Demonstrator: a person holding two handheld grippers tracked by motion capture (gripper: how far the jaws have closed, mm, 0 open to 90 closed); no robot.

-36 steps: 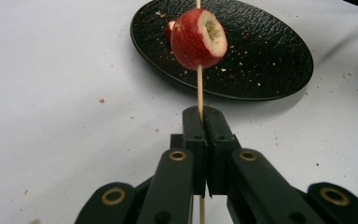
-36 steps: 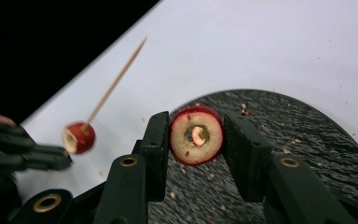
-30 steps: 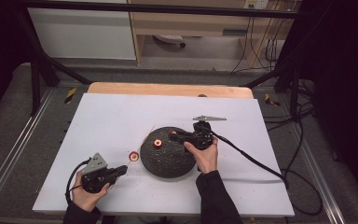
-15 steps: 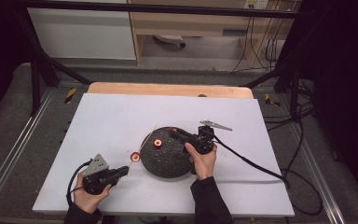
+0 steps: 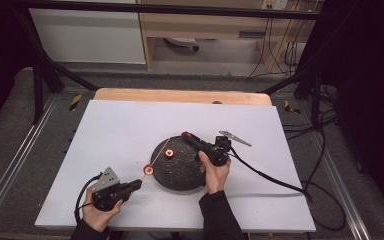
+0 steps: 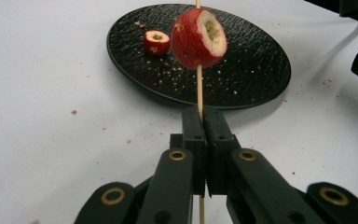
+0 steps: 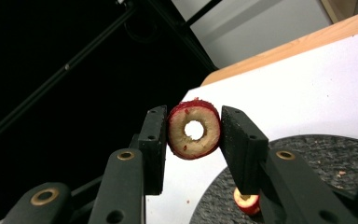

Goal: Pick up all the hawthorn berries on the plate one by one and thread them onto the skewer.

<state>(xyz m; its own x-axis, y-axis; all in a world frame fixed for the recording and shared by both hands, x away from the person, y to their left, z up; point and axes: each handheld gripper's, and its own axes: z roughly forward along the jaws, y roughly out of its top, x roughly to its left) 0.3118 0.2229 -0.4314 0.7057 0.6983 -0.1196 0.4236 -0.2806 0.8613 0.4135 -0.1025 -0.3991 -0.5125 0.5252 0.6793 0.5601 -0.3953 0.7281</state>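
Left gripper view: jaws closed on a skewer [image 6: 199, 88] with one cored red fruit [image 6: 198, 39] threaded. Right gripper [image 7: 194, 133] grips a cored fruit ring [image 7: 194, 130] above the plate [image 5: 180, 172] mid-surface; skewer's free tip slants toward it, so the ring's bore must align with that axis.

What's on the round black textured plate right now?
On the round black textured plate lie one small cored red fruit piece and scattered crumbs. The red fruit piece on the thin wooden skewer hangs in front of the plate, hiding a patch of it.
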